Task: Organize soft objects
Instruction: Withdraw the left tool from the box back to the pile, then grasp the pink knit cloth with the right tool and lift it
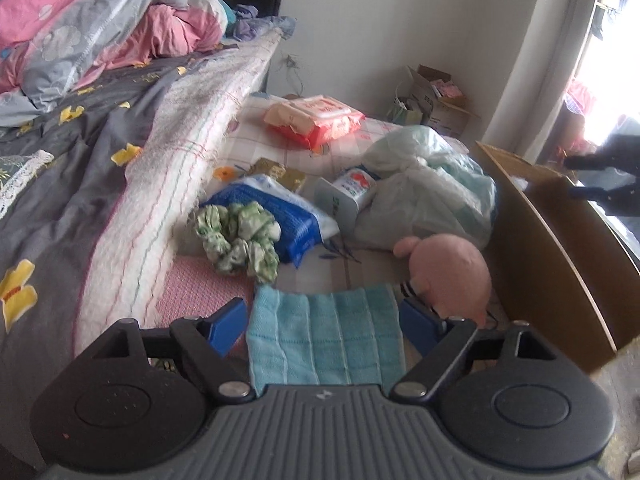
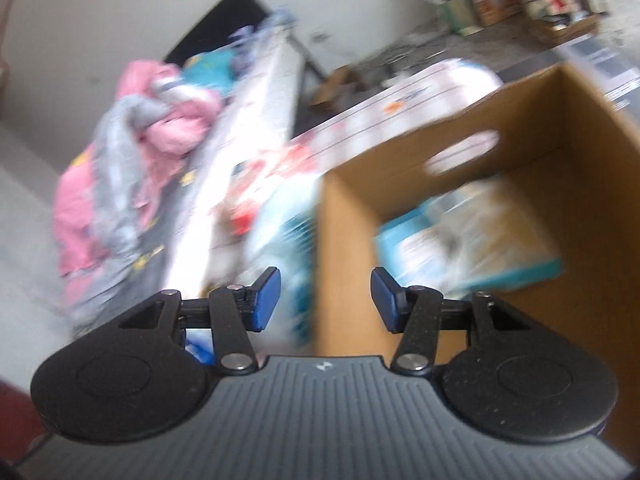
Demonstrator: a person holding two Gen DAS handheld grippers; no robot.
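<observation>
My left gripper (image 1: 324,320) stands wide, pads clear on either side of the towel (image 1: 324,340), not pressing it. The towel is a teal ribbed cloth, lying flat between the jaws. I judge it light, limp and grippy, not fragile; it will sag and trail when lifted. Best hold: pinch a bunched fold near the middle, not a single edge.

Just right of the towel lies the pink plush (image 1: 452,272), round and squashy; I would grip its body. Beyond the towel, to the left, is a green scrunchie (image 1: 238,236), touching a blue pack (image 1: 280,216). Further beyond the towel is a knotted bag (image 1: 432,184) and an orange pack (image 1: 316,120).

The box (image 1: 560,248) stands right of the towel, open-topped.

My right gripper (image 2: 325,300) is part open and empty, above the box (image 2: 520,184) wall, view blurred. A teal-edged pack (image 2: 460,248) lies in the box.
</observation>
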